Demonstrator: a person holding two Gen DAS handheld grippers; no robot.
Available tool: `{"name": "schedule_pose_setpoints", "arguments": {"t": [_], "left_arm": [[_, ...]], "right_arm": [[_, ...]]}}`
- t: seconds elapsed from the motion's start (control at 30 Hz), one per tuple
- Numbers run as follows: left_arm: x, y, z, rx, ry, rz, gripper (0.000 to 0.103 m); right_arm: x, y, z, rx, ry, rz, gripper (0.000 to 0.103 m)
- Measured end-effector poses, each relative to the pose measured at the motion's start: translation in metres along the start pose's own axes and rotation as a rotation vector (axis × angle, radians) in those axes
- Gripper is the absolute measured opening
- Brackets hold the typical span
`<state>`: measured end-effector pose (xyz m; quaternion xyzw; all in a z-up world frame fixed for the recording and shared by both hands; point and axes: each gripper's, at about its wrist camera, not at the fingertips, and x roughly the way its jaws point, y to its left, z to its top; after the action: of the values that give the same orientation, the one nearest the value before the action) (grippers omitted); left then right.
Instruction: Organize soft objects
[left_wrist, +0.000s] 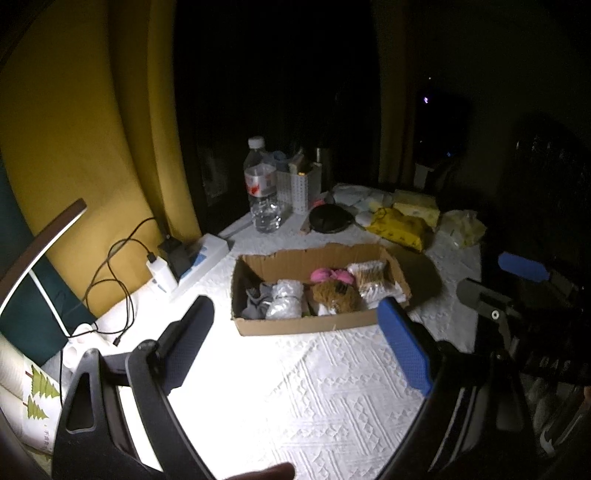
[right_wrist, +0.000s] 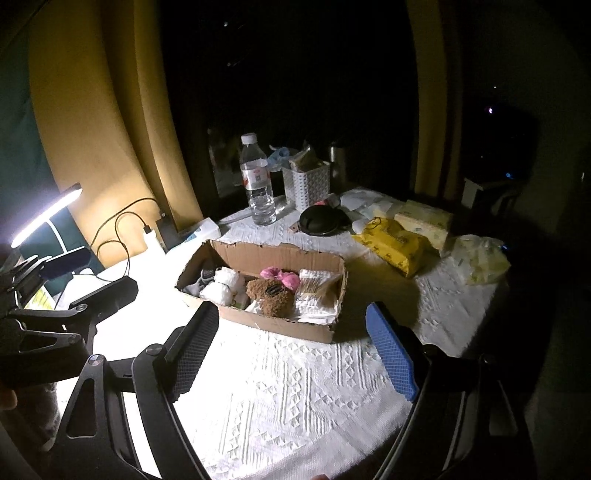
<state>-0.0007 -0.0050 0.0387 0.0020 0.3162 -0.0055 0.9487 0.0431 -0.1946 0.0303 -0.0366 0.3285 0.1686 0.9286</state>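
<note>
Both jaws stand apart and hold nothing: your left gripper (left_wrist: 299, 343) and right gripper (right_wrist: 295, 354) hover over bare cloth at the bottom of each frame, short of the box (left_wrist: 314, 325). You already have the box, mid-frame, packed: grey cloth (left_wrist: 255, 302), a white bundle (left_wrist: 284, 299), a brown plush (left_wrist: 336, 295), a pink item (left_wrist: 330, 275) and a wrapped pack (left_wrist: 373, 280) lie inside it side by side. What looks left are the yellow pack (left_wrist: 400, 225), tissue packs (left_wrist: 417, 208) and a pale bag (left_wrist: 461, 227) on the worktop (left_wrist: 332, 387) in the upper right, well apart from the box; whether they belong in it, you must judge.
</note>
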Motion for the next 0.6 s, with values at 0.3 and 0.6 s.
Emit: {"name": "schedule_pose_setpoints", "arguments": {"t": [0.3, 0.6], "left_arm": [[-0.010, 0.005, 0.001, -0.004, -0.015, -0.008, 0.091], [-0.010, 0.005, 0.000, -0.002, -0.012, -0.019, 0.091]], "right_arm": [[-0.013, 0.003, 0.002, 0.006, -0.018, -0.024, 0.085], [-0.015, 0.006, 0.002, 0.002, -0.016, -0.025, 0.085]]}}
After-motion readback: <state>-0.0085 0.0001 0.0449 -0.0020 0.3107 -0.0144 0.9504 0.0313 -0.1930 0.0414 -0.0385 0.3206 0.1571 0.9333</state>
